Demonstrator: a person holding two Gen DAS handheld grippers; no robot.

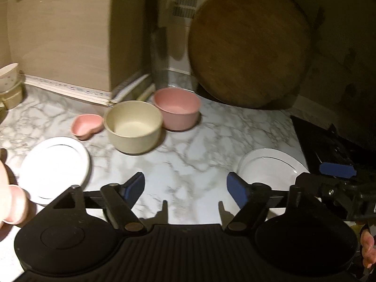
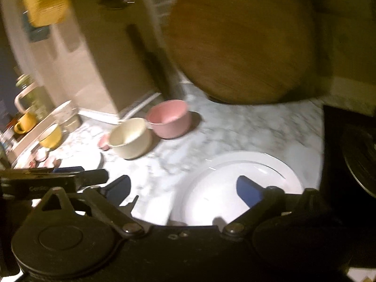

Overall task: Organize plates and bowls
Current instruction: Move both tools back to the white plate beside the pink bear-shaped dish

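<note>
On the marble counter [image 1: 188, 159] stand a cream bowl [image 1: 133, 127], a pink bowl [image 1: 176, 108] behind it and a small pink heart-shaped dish [image 1: 87, 127] to its left. A white plate [image 1: 55, 170] lies front left, another white plate [image 1: 270, 166] front right. My left gripper [image 1: 185, 188] is open and empty above the counter between the plates. My right gripper [image 2: 185, 188] is open and empty, its right finger over the right white plate [image 2: 237, 188]. The cream bowl [image 2: 130, 138] and pink bowl [image 2: 169, 118] also show in the right wrist view.
A round wooden board [image 1: 249, 47] leans on the back wall. A knife [image 1: 158, 54] stands in the corner. A black stove [image 1: 333, 145] borders the right. Stacked bowls [image 1: 9, 84] sit far left. Yellow cups [image 2: 50, 136] and jars stand at the left.
</note>
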